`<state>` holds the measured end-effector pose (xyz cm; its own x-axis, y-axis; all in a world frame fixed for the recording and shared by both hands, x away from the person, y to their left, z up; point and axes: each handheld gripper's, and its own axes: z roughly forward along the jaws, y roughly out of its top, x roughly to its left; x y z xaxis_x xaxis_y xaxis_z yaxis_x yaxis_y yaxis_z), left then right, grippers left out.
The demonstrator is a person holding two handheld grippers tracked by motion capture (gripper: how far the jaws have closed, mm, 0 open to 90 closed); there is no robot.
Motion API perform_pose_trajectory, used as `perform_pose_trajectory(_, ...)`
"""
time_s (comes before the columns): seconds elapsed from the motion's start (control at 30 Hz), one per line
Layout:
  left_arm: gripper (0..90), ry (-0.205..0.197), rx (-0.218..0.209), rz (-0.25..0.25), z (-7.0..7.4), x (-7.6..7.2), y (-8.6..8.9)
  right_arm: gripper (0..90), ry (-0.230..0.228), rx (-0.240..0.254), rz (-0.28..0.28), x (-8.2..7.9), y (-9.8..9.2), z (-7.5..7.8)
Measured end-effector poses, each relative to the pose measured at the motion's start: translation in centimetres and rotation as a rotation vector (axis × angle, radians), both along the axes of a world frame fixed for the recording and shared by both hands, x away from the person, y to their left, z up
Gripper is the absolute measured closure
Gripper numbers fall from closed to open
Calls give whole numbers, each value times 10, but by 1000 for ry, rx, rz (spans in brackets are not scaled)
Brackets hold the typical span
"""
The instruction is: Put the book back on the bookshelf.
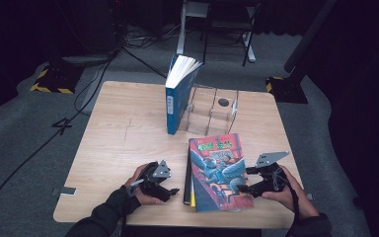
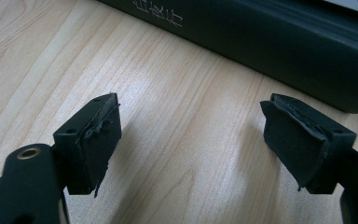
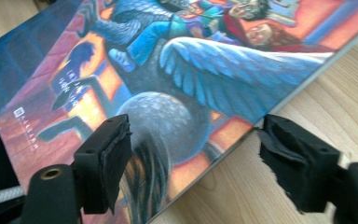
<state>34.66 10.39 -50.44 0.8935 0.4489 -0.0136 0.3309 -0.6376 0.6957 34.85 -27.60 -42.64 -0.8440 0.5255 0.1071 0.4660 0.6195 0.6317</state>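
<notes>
A book with a colourful illustrated cover (image 1: 217,170) lies flat on top of a dark book (image 1: 187,173) near the table's front edge. My right gripper (image 1: 246,179) is at the colourful book's right edge. In the right gripper view it (image 3: 196,130) is open, with one jaw over the cover (image 3: 177,60) and the other over the bare wood, neither pad pressing on it. My left gripper (image 1: 170,185) rests just left of the stack. In the left gripper view it (image 2: 191,116) is open over the wood, and the dark book's spine (image 2: 270,42) with white characters lies ahead.
At the back of the wooden table (image 1: 118,138) a blue book (image 1: 176,98) stands upright, its pages fanned, against a clear plastic rack (image 1: 212,111). Inside the rack's area a small dark disc (image 1: 223,102) sits on the wood. Stands and cables are on the floor beyond.
</notes>
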Motion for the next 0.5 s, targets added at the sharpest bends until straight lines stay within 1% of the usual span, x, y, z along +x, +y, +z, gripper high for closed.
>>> perform_pose_trajectory(0.03,195,0,0,0,0,0,0,280,1,5,-3,0,0,0)
perform_pose_trajectory(0.1,194,2,-2,1,0,0,0,280,-20,1,8,-1,0,2)
perform_pose_trajectory(0.13,194,4,-2,-1,0,1,0,284,-32,17,16,-1,-1,2)
perform_pose_trajectory(0.27,204,6,-6,1,0,4,0,284,-26,35,13,2,-3,1)
perform_pose_trajectory(0.3,220,0,-11,9,0,7,-1,284,-28,42,12,2,-3,1)
perform_pose_trajectory(0.4,240,-19,-2,35,4,17,-2,277,-29,56,11,5,-2,1)
perform_pose_trajectory(0.43,248,-21,-15,42,6,19,-2,276,-27,59,9,7,-1,0)
perform_pose_trajectory(0.47,257,-34,-29,46,10,22,-2,275,-27,62,7,8,-1,0)
perform_pose_trajectory(0.5,270,-51,-52,56,16,26,-2,274,-25,67,7,11,0,-1)
